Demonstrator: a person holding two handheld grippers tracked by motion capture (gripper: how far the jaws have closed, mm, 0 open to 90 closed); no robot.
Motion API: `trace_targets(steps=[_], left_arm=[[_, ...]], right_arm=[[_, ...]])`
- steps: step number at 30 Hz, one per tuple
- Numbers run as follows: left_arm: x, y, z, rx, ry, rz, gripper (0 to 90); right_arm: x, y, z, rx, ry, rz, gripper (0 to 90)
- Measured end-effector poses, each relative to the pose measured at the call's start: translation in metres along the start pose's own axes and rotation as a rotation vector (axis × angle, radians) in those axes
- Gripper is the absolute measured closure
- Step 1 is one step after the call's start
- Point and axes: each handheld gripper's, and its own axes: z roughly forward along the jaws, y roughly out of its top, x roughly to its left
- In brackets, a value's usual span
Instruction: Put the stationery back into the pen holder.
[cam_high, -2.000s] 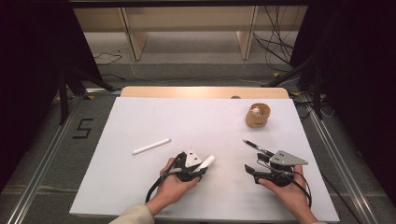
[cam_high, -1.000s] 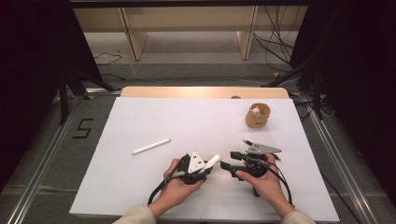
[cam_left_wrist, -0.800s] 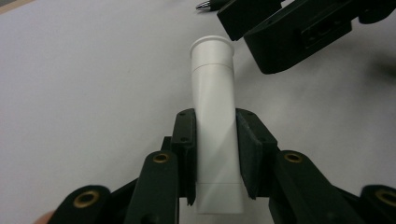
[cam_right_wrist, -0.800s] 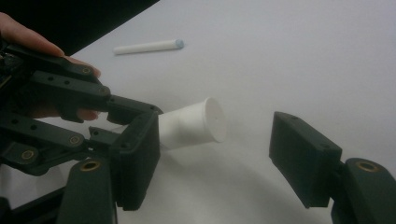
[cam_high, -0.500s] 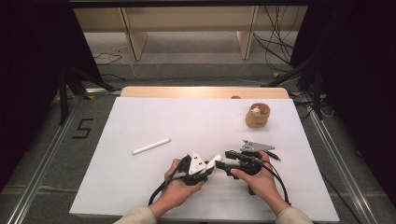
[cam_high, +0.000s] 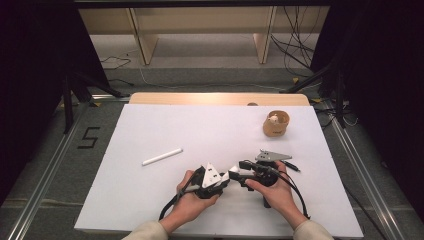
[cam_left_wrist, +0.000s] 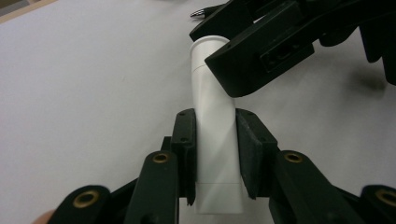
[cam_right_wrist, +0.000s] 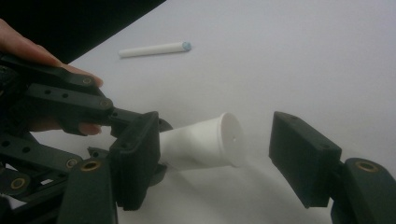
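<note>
1. Your left gripper (cam_high: 220, 180) sits low on the white table (cam_high: 210, 130), near its front edge and about the middle of its width, and its jaws are nearly closed and clamped on a white tube (cam_left_wrist: 212, 121)
2. In the left gripper view the pads (cam_left_wrist: 186, 144) press on both sides of the tube's lower half, and the tube's capped end sticks out past them
3. In the high view the tube (cam_high: 224, 176) pokes out of your left gripper toward your right gripper (cam_high: 242, 167); the two grippers meet tip to tip
4. Your right gripper's jaws stand wide open, with the tube's capped end (cam_right_wrist: 219, 140) between them
5. In the right gripper view one finger (cam_right_wrist: 137, 154) lies right beside the tube's side; whether it touches you cannot tell. The other finger (cam_right_wrist: 301, 154) stands clear of the cap, with table showing in the gap
6. A white stick (cam_high: 162, 156) lies flat on the table to the left of your hands, well apart from them
7. A black pen (cam_high: 291, 165) lies just beyond your right gripper
8. A small wooden cup (cam_high: 276, 124) stands farther back on the right side, with something small and pale in it
</note>
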Motion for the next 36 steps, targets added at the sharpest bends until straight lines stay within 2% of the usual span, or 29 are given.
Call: trace_targets(steps=[20,30,36], left_arm=[[-0.0005,0.0004,-0.0003,-0.023,0.004,-0.016,70.4],[-0.0018,0.0009,0.0005,-0.038,0.004,-0.025,70.4],[-0.0015,0.0014,0.0003,-0.040,0.006,-0.029,70.4]], right_arm=[[0.0001,0.0009,0.0056,-0.013,0.024,0.024,36.1],[0.0000,0.0006,0.0068,-0.015,0.035,0.052,36.5],[-0.0003,0.0010,0.0063,-0.017,0.044,0.064,40.2]])
